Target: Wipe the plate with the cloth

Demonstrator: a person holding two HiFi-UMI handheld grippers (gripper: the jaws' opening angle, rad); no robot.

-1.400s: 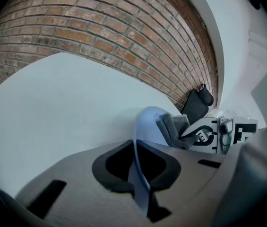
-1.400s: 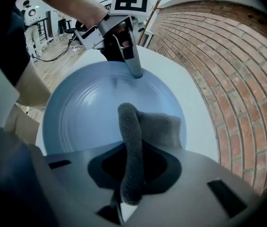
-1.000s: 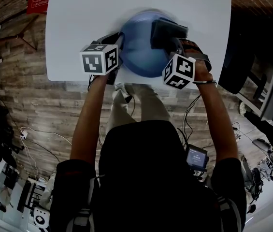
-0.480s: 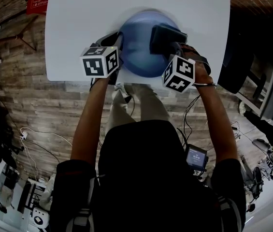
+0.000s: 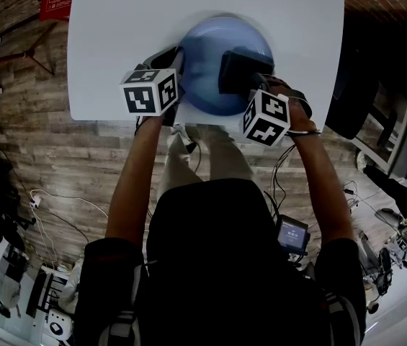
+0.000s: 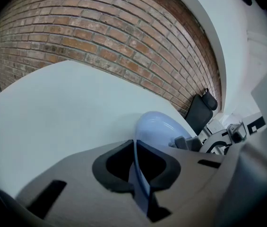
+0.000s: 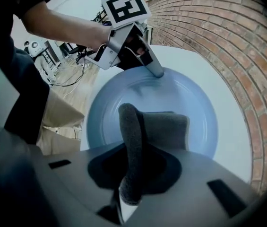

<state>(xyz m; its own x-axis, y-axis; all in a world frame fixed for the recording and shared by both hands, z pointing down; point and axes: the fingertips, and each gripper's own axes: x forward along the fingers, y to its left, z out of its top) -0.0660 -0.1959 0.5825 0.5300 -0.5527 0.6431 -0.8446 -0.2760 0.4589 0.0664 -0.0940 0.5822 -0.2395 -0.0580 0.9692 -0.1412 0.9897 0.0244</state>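
A blue plate (image 5: 207,49) lies on the white table (image 5: 117,27), close to the near edge. My left gripper (image 6: 135,167) is shut on the plate's left rim (image 6: 134,155), and the thin blue edge runs between its pads. In the right gripper view, that left gripper (image 7: 156,72) grips the far rim of the plate (image 7: 114,103). My right gripper (image 7: 129,176) points steeply down, shut on a folded dark grey cloth (image 7: 164,131). The cloth (image 5: 240,71) rests on the plate's right half.
A brick wall (image 6: 100,41) stands behind the table. A black chair (image 5: 354,85) is at the table's right side. The near table edge (image 5: 117,118) runs just under both marker cubes, with wooden floor and cables below it.
The right gripper has drawn the cloth across the plate, toward the near rim and slightly left. The left gripper and the plate have stayed put.
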